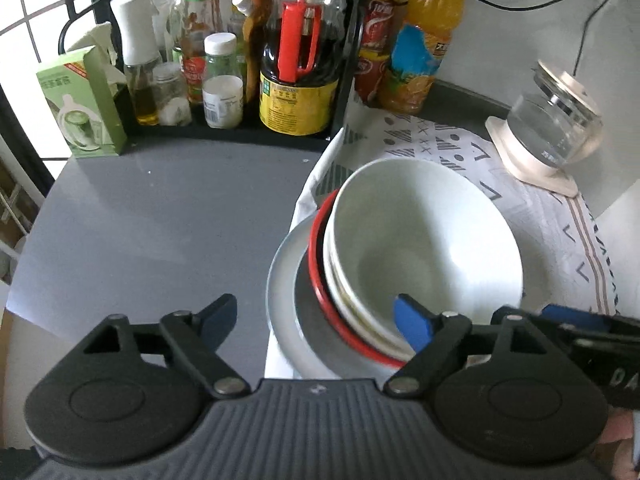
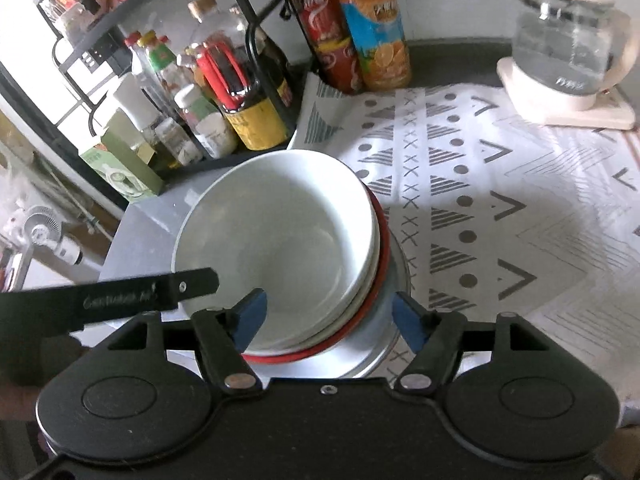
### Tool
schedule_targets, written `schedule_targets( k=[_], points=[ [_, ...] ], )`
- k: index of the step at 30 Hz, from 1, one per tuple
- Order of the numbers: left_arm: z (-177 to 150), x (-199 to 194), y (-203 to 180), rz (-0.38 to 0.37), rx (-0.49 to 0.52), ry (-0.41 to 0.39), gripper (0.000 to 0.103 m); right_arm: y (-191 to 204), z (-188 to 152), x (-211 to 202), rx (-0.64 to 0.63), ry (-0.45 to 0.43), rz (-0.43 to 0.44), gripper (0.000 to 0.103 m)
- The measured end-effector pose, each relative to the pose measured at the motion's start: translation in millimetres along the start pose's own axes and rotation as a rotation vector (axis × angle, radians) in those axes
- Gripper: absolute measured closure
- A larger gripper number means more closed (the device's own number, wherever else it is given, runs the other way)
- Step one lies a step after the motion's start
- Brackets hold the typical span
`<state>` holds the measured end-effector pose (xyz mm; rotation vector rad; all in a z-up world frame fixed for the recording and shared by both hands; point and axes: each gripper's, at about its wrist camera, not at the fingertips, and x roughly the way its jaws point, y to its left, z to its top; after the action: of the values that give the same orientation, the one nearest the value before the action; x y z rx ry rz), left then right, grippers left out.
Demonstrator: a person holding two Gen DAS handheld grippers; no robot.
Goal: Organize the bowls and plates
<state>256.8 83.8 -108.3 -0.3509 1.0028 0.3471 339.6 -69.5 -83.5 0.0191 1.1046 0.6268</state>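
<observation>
The white bowl (image 2: 280, 248) sits nested off-centre in the stack (image 1: 320, 280) on a plate (image 1: 282, 280), at the bench's cloth edge. Both tools, left (image 1: 316, 320) and right (image 2: 328, 312), are released, holding nothing. The leaning stack could slide if bumped.

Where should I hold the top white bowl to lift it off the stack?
Probably by the rim. The top white bowl sits nested in the bowls below, above the red rim, so its outer wall is mostly hidden and only the rim stands free. Come from above at the near edge, one finger inside and one outside. The right gripper is open there already.
</observation>
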Motion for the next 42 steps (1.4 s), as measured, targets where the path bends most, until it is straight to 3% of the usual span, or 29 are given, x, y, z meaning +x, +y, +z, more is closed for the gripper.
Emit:
schedule_targets(
  k=[20,27,36,42],
  points=[
    [-56,-95,12,-0.063,0.112,-0.078,0.007,52,-72,-104,0.066,-0.220,-0.123,0.001],
    [-73,-122,8,-0.080,0.163,-0.116,0.000,56,-101,-138,0.112,-0.277,-0.184,0.000],
    [-87,-140,-4,-0.136,0.172,-0.123,0.000,49,-126,-172,0.147,-0.310,-0.246,0.000],
    [-96,-160,-9,-0.115,0.235,-0.166,0.000,41,-137,-193,0.163,-0.320,-0.290,0.000]
  ],
)
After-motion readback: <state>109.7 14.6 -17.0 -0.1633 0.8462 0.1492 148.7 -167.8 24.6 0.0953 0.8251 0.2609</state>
